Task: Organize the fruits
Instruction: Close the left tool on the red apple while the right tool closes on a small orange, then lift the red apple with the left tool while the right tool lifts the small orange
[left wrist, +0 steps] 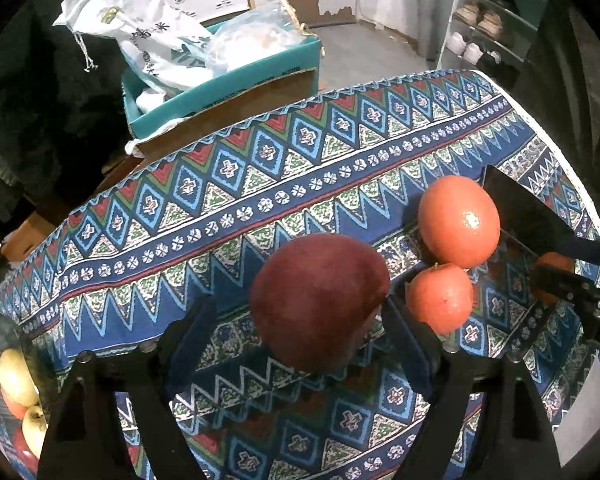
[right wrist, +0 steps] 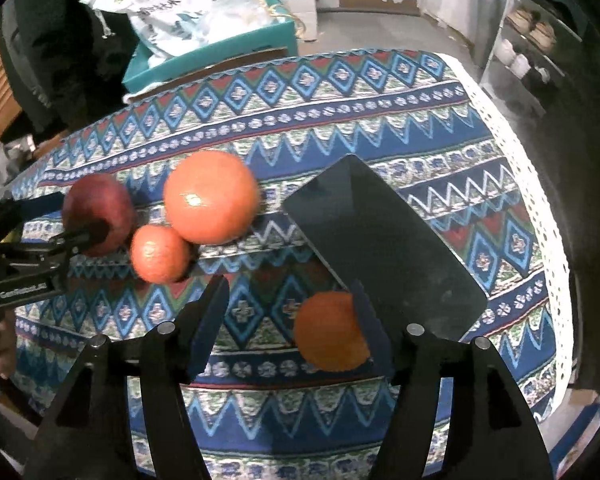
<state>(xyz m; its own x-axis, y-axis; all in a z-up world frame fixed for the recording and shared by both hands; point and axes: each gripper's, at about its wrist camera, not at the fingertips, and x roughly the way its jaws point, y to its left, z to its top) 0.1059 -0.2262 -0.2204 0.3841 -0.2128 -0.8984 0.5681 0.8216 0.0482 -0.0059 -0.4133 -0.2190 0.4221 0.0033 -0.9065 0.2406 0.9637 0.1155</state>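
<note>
Both wrist cameras look steeply down and forward from close above the patterned tablecloth (left wrist: 340,184), the left from the left side, the right from the right, sharing the two oranges (right wrist: 210,196) between.

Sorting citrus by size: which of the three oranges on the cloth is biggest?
The large orange, farthest back, touching the small orange; the third orange sits by the right gripper.

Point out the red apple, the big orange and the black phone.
red apple (left wrist: 320,300), left wrist view, its front.
big orange (right wrist: 211,197), right wrist view, its middle.
black phone (right wrist: 384,248), right wrist view, screen middle.
</note>
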